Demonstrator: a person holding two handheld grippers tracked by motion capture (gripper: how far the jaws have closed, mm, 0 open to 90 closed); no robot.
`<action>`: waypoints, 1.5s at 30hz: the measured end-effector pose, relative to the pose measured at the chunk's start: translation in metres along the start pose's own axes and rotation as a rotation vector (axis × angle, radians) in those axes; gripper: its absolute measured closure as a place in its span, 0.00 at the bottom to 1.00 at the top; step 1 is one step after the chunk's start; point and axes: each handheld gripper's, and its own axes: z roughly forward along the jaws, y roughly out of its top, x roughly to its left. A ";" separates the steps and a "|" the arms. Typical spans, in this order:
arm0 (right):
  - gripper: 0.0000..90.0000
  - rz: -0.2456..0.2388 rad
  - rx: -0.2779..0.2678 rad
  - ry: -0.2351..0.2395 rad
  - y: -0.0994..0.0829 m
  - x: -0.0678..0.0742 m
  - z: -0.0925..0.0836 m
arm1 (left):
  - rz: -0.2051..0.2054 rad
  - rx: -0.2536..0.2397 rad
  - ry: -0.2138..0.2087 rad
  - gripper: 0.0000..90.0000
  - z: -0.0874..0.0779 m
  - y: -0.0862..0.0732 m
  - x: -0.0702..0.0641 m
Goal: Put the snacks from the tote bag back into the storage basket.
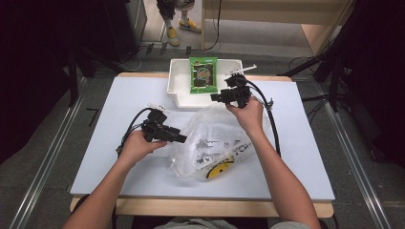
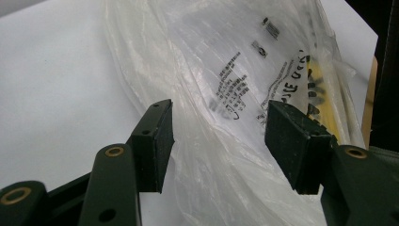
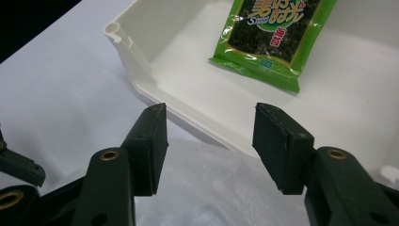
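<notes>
A crumpled clear plastic bag [image 1: 217, 143] with black print and a yellow mark lies in the middle of the white table. My left gripper [image 1: 180, 138] reaches the bag's left edge. In the left gripper view its jaws [image 2: 219, 136] stand open, with bag film [image 2: 226, 61] between them and the pads apart from it. My right gripper [image 1: 215, 97] hovers over the bag's far edge, by the front rim of a white tray [image 1: 177, 90]. Its jaws [image 3: 209, 141] are open with nothing between them. A green snack packet [image 3: 273, 37] lies in the tray [image 3: 141, 70].
The white table top [image 1: 119, 119] has bare room to the left and right of the bag. Dark stands and floor rails flank the table. A person's feet in yellow shoes [image 1: 181, 28] stand on the floor beyond the tray.
</notes>
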 end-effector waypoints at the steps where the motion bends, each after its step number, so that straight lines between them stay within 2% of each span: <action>1: 0.52 0.002 0.000 0.000 -0.003 0.000 -0.002 | 0.000 0.001 0.001 0.48 0.000 0.000 0.000; 10: 0.52 -0.004 0.009 0.010 -0.027 0.003 -0.016 | 0.014 0.006 0.005 0.48 0.001 0.000 -0.002; 23: 0.51 -0.020 0.016 0.048 -0.060 0.016 -0.031 | 0.024 0.005 0.006 0.48 0.000 -0.001 -0.003; 30: 0.51 -0.040 0.030 0.052 -0.076 0.022 -0.040 | 0.026 0.000 0.004 0.48 0.000 -0.001 -0.004; 34: 0.50 -0.051 0.021 0.052 -0.086 0.021 -0.047 | 0.029 -0.001 0.002 0.47 0.000 -0.001 -0.005; 45: 0.49 -0.028 0.006 0.049 -0.116 0.011 -0.064 | 0.037 0.003 0.000 0.47 0.001 -0.001 -0.006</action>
